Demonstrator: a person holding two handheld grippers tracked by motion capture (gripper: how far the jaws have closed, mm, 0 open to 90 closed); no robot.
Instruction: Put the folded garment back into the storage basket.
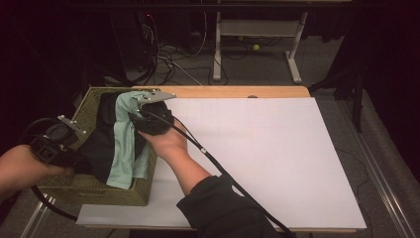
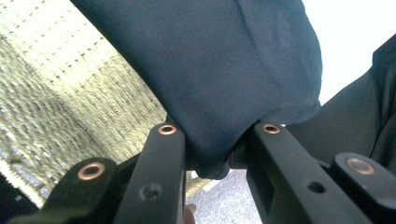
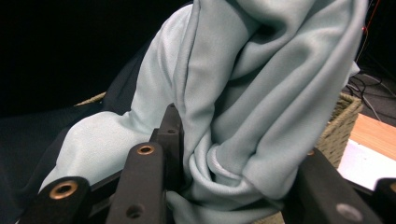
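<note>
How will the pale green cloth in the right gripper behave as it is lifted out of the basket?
Probably floppy: the pale green cloth bunches in soft folds between the right gripper jaws and hangs over the basket wall. It looks light and thin, so it may drag or snag on the dark cloth.

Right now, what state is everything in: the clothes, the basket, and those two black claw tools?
Light green garment: bunched, lifted partly out of the basket, draped over its edge.
Dark garment: crumpled, mostly in the basket, one fold pinched.
Woven basket: upright at the table's left edge, holding clothes.
Left gripper: shut on the dark garment.
Right gripper: shut on the light green garment.
White table cover: flat, bare.
</note>
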